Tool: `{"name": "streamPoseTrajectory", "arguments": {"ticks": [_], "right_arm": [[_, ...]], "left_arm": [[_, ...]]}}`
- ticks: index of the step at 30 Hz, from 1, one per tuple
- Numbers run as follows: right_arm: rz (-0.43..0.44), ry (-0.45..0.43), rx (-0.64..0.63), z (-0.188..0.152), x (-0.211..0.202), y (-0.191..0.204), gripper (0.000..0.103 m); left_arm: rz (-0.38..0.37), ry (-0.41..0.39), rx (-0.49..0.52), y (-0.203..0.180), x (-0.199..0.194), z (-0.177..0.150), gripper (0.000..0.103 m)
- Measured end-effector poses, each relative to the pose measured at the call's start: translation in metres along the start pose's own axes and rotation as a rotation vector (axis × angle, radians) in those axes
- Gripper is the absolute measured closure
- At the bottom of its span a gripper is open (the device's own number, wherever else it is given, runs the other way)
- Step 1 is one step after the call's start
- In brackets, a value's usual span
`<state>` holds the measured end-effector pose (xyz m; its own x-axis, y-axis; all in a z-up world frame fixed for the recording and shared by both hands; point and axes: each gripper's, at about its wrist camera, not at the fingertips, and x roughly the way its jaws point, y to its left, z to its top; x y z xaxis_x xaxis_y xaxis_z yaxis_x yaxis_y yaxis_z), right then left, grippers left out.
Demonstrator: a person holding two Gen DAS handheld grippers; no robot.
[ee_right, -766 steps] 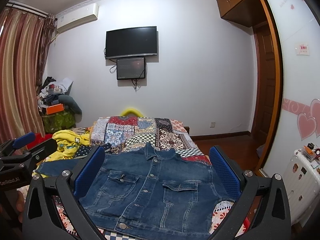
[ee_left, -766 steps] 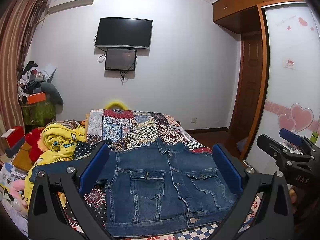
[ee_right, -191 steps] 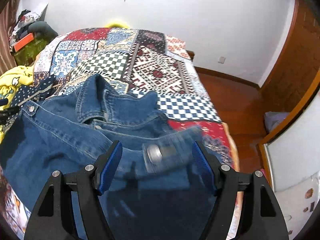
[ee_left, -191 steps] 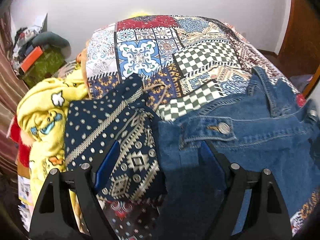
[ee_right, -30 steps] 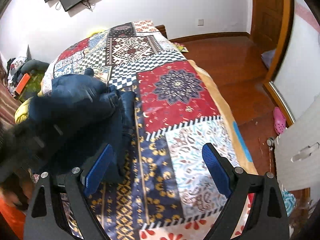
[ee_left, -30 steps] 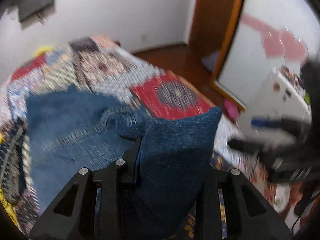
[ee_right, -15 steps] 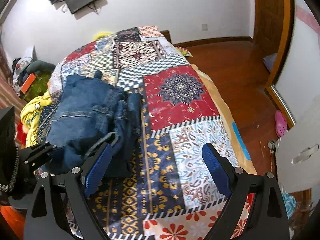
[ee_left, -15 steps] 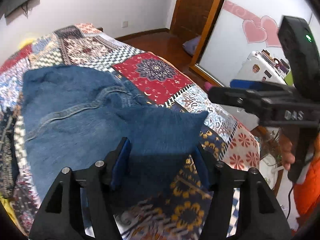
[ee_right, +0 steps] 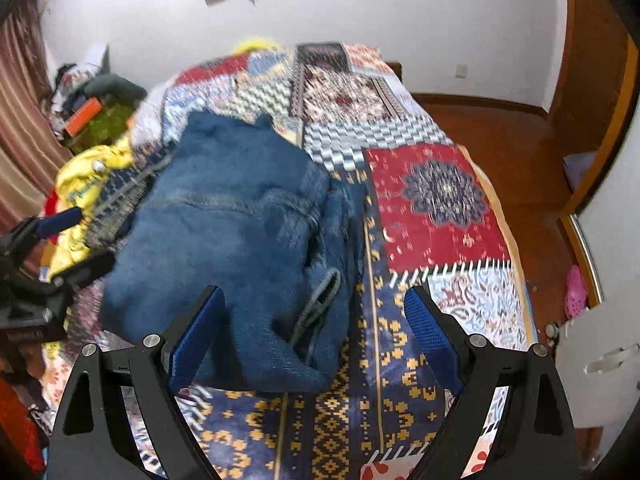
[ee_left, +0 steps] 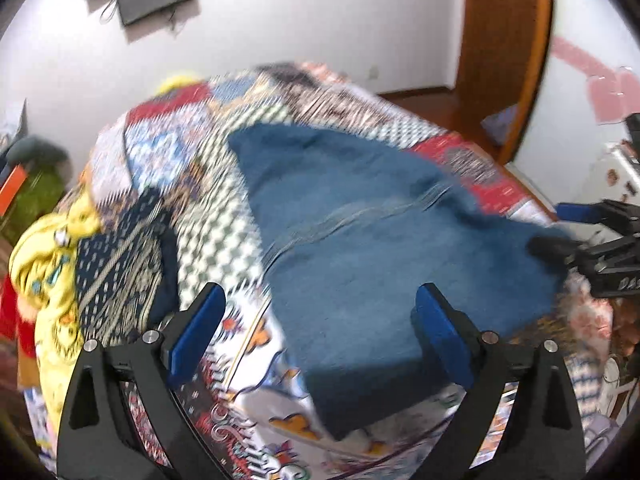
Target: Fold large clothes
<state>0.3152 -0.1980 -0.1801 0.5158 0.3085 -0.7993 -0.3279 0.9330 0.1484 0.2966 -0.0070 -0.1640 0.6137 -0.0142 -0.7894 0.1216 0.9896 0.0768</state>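
A: Where does the denim jacket (ee_right: pixel 224 240) lie?

B: On the patchwork bedspread (ee_right: pixel 436 196), toward the near left part of the bed, back side up and doubled into a thick bundle. In the right wrist view a loose strip, perhaps a hem or cuff, sticks out at its near edge.

A: And the tongs?

B: Both pairs stand wide apart and hold nothing. The left tongs (ee_left: pixel 320 334) hover over the near end of the jacket; the right tongs (ee_right: pixel 316 338) hang just above its near right corner (the frames are blurred, so I cannot tell whether either touches the cloth).

A: How should the step go?

B: I judge the fold is nearly made and needs tidying. Tuck that loose strip under, press the layers flat and square the edges, so the bundle does not spring open. Denim is stiff, so a firm pinch on the full thickness will likely serve better than a pinch on one layer.

A: What differs from a second ago?

B: Then the left tongs were clamped on a flap of denim held up in the air. Now they are spread, and the flap lies on the pile. Beside the bed's left edge sits a yellow blanket (ee_right: pixel 86 184).
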Motion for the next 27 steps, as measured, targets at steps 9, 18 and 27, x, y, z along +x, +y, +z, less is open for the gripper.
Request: {"name": "streamPoseTrajectory", "arguments": {"ticks": [9, 18, 27], "right_arm": [[0.006, 0.037, 0.078, -0.027, 0.010, -0.027, 0.012], [0.002, 0.054, 0.088, -0.039, 0.009, -0.031, 0.006], [0.001, 0.082, 0.035, -0.033, -0.003, -0.026, 0.005]], "left_arm": [[-0.050, 0.047, -0.089, 0.019, 0.016, -0.048, 0.003], [-0.063, 0.038, -0.148, 0.021, 0.013, -0.066, 0.001], [-0.004, 0.026, -0.082, 0.033, -0.014, -0.053, 0.001]]}}
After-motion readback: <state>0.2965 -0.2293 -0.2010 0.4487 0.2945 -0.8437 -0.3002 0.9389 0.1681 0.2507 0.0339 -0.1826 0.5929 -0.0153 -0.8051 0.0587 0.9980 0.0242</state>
